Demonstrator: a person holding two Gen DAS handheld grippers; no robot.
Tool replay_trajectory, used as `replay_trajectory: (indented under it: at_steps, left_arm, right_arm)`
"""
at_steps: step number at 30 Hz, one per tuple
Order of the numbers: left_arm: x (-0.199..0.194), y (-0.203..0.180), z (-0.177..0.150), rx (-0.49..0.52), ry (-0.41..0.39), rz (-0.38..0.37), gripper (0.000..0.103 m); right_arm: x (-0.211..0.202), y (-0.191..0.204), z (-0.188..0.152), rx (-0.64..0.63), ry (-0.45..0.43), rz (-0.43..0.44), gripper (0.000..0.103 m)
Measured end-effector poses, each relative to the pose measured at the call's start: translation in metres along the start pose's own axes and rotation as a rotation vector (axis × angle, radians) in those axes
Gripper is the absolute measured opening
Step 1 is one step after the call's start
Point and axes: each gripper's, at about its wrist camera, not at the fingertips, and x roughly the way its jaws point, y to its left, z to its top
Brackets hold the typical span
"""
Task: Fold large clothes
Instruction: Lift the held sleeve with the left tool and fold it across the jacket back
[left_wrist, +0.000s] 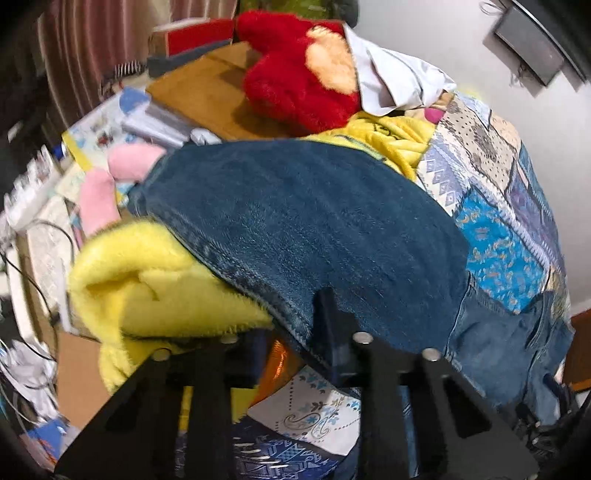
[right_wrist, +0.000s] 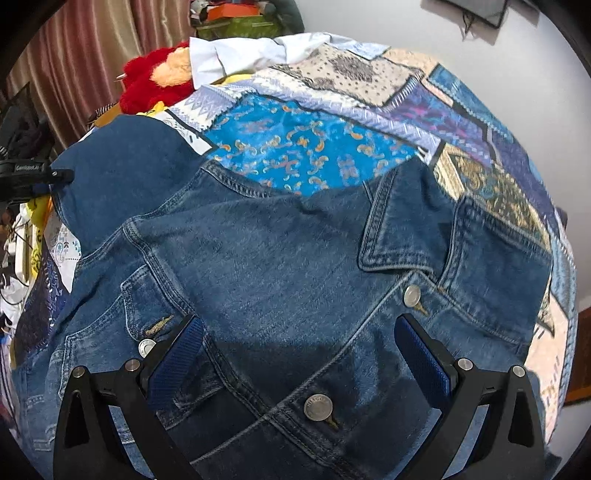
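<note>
- Right hand-held gripper (right_wrist: 297, 354): jaws spread wide, hovering over the front of the denim jacket (right_wrist: 280, 280); nothing between the blue ribbed pads (right_wrist: 177, 358).
- Left hand-held gripper (left_wrist: 295, 339): fingers pressed together on a lifted fold of the denim jacket (left_wrist: 295, 229), pinching the hemmed edge; pads mostly hidden by the cloth.
- Bed with patchwork quilt (right_wrist: 306, 147): carries the jacket; bare quilt shows beyond the collar and on the right side up to the white wall (right_wrist: 535, 110), the most open room.
- Jacket lies front-up on the quilt, collar (right_wrist: 399, 229) toward the far side, metal buttons (right_wrist: 317, 406) down the placket.
- Left wrist view only: the raised denim fold arches over a yellow fleece blanket (left_wrist: 155, 280), which bulges out at the left edge just beside the gripper.
- Left wrist view only: pink plush (left_wrist: 110, 184) and books and papers (left_wrist: 110, 125) crowd the left side; little spare room there.
- Red plush toy (left_wrist: 295, 74) and a white shirt (left_wrist: 395, 77) sit at the far end, in both views; the right wrist view shows them small, past the quilt.
- Right wrist view only: collar, chest pockets and buttons; the other gripper appears at its left edge, holding the denim.
</note>
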Motion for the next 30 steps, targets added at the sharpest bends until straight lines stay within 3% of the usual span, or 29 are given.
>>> replay_trajectory:
  at_steps: [3,10,14,16,19,21,24,30]
  left_arm:
    - [-0.016,-0.01,0.0,0.061,-0.041,0.034,0.012]
    - [-0.058,-0.051,-0.003,0.208,-0.159,0.063,0.01]
    - [-0.068,-0.069,-0.013,0.265,-0.179,0.068,0.009]
    - [-0.063,-0.068,-0.016,0.239,-0.147,0.048,0.009]
    - [-0.053,-0.056,-0.021,0.139,-0.079,0.0,0.016]
    - [-0.049,-0.047,-0.027,0.105,-0.042,-0.041,0.034]
    - [-0.043,-0.041,-0.041,0.085,0.004,-0.111,0.052]
    - [-0.013,-0.034,-0.038,0.017,0.069,-0.161,0.053]
  right_arm:
    - [-0.008,-0.005,-0.003,0.021,-0.009,0.004,0.103]
    - [-0.05,-0.022,-0.01,0.049,-0.092,-0.026,0.103]
    - [-0.071,-0.036,-0.019,0.084,-0.121,-0.032,0.103]
    - [-0.078,-0.042,-0.023,0.103,-0.134,-0.031,0.103]
    - [-0.086,-0.051,-0.033,0.129,-0.135,-0.031,0.103]
    - [-0.09,-0.054,-0.039,0.138,-0.137,-0.032,0.103]
    - [-0.092,-0.058,-0.046,0.143,-0.137,-0.036,0.103]
    - [-0.085,-0.064,-0.053,0.159,-0.124,-0.037,0.103]
